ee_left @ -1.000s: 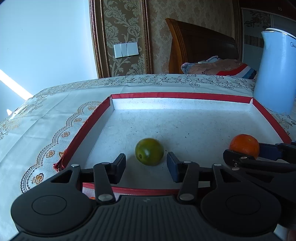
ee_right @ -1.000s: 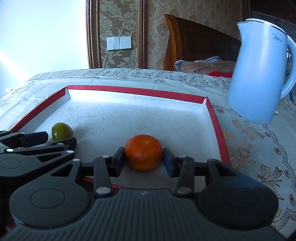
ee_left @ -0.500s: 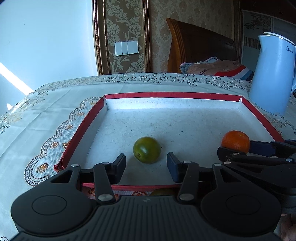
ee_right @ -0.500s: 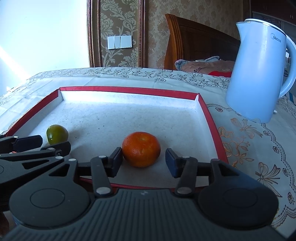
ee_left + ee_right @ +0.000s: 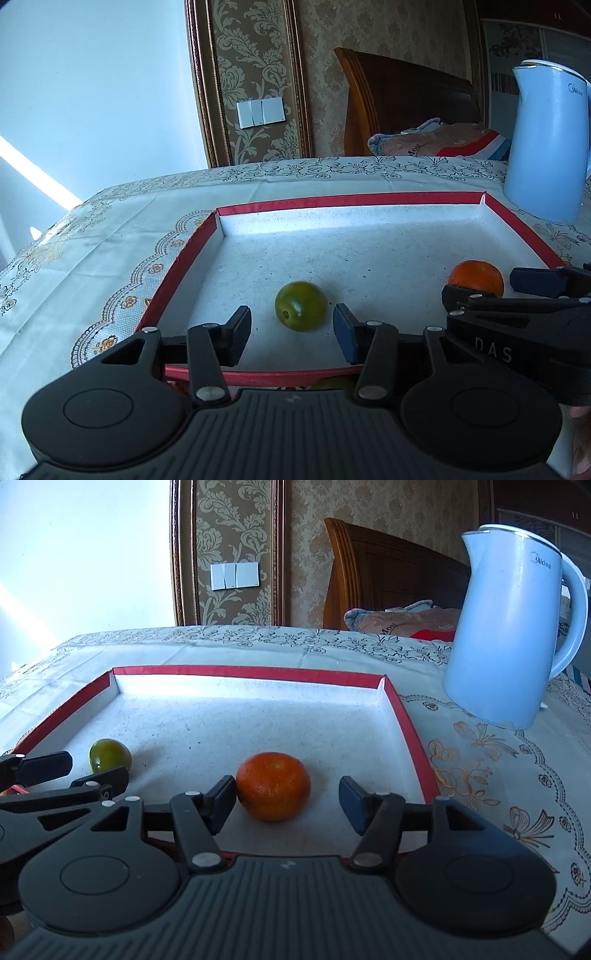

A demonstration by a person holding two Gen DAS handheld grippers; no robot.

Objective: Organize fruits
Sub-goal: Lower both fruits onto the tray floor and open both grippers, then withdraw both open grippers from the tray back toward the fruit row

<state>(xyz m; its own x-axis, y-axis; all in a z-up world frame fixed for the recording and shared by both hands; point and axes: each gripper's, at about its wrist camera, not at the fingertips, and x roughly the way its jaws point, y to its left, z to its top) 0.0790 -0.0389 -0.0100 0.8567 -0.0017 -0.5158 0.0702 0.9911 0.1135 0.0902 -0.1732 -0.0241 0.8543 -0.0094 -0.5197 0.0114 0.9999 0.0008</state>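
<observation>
Evidently both fruits deposited in red-rimmed tray (image 5: 413, 738); right gripper (image 5: 288, 805) jaws just widened, freeing orange mandarin (image 5: 273, 785); left gripper (image 5: 291, 334) parted, clear of green citrus (image 5: 301, 311).

Damask wallpaper (image 5: 229, 528), wooden headboard (image 5: 384, 576).

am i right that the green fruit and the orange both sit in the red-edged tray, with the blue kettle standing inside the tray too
Not quite. The green fruit and orange do sit in the red-edged tray, but the blue kettle stands outside it on the tablecloth, as the right wrist view shows.
</observation>
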